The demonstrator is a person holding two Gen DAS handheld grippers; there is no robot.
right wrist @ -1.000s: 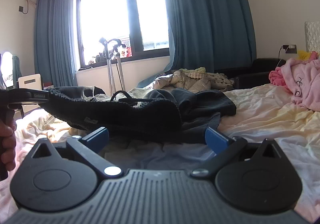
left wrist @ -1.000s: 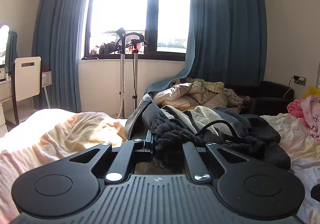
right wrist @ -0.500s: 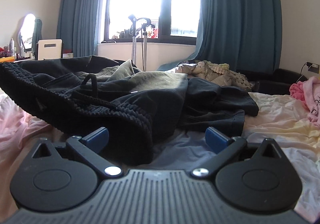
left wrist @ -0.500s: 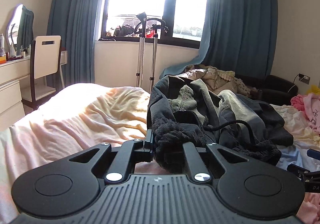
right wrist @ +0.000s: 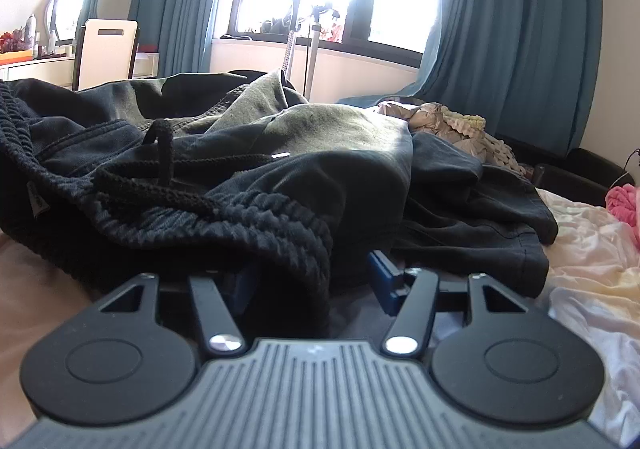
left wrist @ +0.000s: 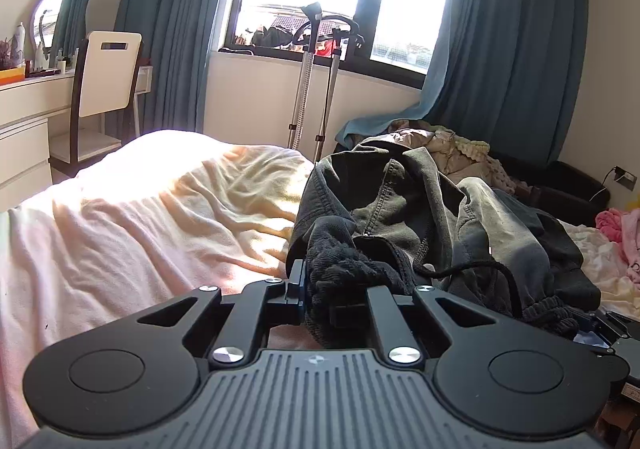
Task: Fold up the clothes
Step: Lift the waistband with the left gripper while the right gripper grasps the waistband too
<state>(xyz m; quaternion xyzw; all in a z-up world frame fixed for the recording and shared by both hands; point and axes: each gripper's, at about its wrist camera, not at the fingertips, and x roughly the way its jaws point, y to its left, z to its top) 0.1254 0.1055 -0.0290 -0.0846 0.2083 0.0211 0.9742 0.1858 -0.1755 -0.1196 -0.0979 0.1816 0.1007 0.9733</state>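
Note:
Dark grey drawstring trousers (left wrist: 452,225) lie crumpled on the bed, their ribbed waistband nearest me. My left gripper (left wrist: 332,289) is shut on the left end of the waistband (left wrist: 340,273). In the right wrist view the trousers (right wrist: 280,153) fill the middle, with a black drawstring (right wrist: 168,165) on top. My right gripper (right wrist: 316,281) is partly closed, with the other end of the waistband (right wrist: 288,233) between its blue pads (right wrist: 382,273), which do not pinch it. The right gripper also shows at the left wrist view's right edge (left wrist: 600,329).
The bed sheet (left wrist: 140,217) is pale pink and yellow, rumpled. A pink garment (right wrist: 624,201) lies at the right. A pile of beige clothes (left wrist: 452,153) sits on a dark sofa behind. A white chair (left wrist: 108,77), a dresser and a garment steamer stand by the window.
Both grippers have come lower and closer to the bed. The right gripper has narrowed from wide open and moved in around the waistband. The left keeps its hold.

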